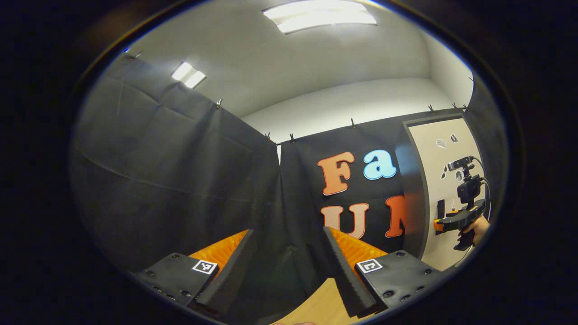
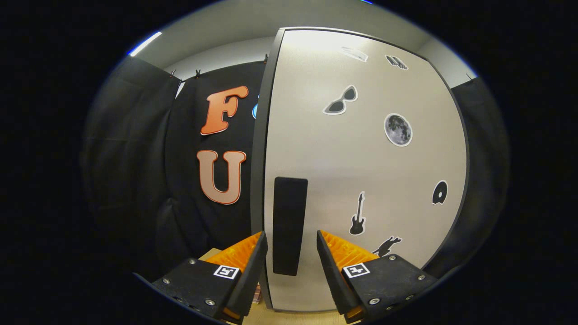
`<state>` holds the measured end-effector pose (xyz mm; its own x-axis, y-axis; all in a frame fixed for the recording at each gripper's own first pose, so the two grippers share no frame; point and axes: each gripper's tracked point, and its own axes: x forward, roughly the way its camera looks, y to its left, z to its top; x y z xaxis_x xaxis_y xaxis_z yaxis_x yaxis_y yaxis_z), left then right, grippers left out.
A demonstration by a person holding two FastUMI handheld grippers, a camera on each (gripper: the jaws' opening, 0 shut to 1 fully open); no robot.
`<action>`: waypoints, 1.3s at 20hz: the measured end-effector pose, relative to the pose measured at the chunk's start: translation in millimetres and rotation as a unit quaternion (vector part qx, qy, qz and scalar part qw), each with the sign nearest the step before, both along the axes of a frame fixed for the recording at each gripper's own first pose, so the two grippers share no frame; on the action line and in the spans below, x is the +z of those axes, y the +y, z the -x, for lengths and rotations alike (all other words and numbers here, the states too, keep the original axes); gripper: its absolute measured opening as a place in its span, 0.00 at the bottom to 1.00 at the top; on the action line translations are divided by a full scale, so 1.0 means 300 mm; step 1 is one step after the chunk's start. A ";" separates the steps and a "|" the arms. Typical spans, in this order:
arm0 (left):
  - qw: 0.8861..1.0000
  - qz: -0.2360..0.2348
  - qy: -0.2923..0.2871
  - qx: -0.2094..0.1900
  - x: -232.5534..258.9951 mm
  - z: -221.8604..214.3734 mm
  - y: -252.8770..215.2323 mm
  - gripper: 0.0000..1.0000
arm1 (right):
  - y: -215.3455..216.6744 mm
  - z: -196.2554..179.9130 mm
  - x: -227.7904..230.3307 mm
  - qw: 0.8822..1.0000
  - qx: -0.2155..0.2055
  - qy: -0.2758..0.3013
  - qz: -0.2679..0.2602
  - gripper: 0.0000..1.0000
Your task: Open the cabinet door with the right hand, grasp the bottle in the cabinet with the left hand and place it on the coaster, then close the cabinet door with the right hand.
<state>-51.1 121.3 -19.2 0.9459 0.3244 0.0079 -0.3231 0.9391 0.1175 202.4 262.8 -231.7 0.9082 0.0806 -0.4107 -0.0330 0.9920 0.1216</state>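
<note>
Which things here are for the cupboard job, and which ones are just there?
For the job:
- cabinet door, shut
- black handle on the door, between the open fingers
- right gripper
- left gripper, open, holding nothing

Just there:
- stickers: moon, guitar, sunglasses
- ceiling lights

On my right gripper I see orange ribbed fingers edged with black foam, on black blocks carrying small black-and-white square markers. My left gripper wears the same orange, black and white. The cabinet door is pale beige in a dark grey frame, with a plain black handle. I count black-and-white stickers on it, plus a grey mottled moon sticker. The table looks light wood-toned. The ceiling is white.
</note>
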 end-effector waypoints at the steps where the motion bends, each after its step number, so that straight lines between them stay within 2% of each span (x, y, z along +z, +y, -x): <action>1: 1.000 -0.001 0.001 0.003 0.000 0.003 0.004 0.93 | 0.007 -0.003 -0.015 1.000 0.000 0.009 -0.005 0.69; 2: 1.000 -0.001 0.001 0.005 -0.004 0.007 0.009 0.93 | 0.012 -0.002 -0.040 1.000 0.000 0.023 -0.012 0.62; 6: 1.000 0.009 0.008 -0.002 -0.021 0.013 -0.007 0.93 | 0.031 0.013 -0.114 0.996 -0.002 0.069 -0.053 0.47; 7: 1.000 0.009 0.007 -0.002 -0.020 0.013 -0.003 0.96 | 0.034 0.009 -0.117 0.996 -0.006 0.073 -0.057 0.45; 8: 1.000 0.010 0.006 0.001 -0.020 0.015 0.002 0.96 | 0.035 0.009 -0.117 0.996 -0.007 0.073 -0.058 0.39; 10: 1.000 0.011 0.005 0.008 -0.024 0.012 0.010 0.93 | 0.033 0.007 -0.111 0.996 -0.003 0.069 -0.050 0.36; 14: 1.000 0.018 0.014 0.010 -0.043 0.018 0.007 0.93 | 0.031 0.020 -0.112 0.996 0.003 0.068 -0.052 0.25; 18: 1.000 0.023 0.014 0.007 -0.044 0.011 -0.005 0.93 | 0.033 0.033 -0.103 0.997 0.025 0.057 -0.055 0.23; 21: 0.999 0.033 0.015 -0.011 -0.051 0.010 -0.038 0.93 | 0.037 0.070 -0.075 0.996 0.048 0.035 -0.072 0.23; 22: 0.999 0.036 0.018 -0.015 -0.059 0.013 -0.046 0.96 | 0.036 0.085 -0.056 0.995 0.060 0.020 -0.079 0.22; 26: 0.998 0.046 0.015 -0.028 -0.061 0.006 -0.073 0.96 | 0.001 0.222 -0.001 0.992 0.092 -0.007 -0.083 0.23</action>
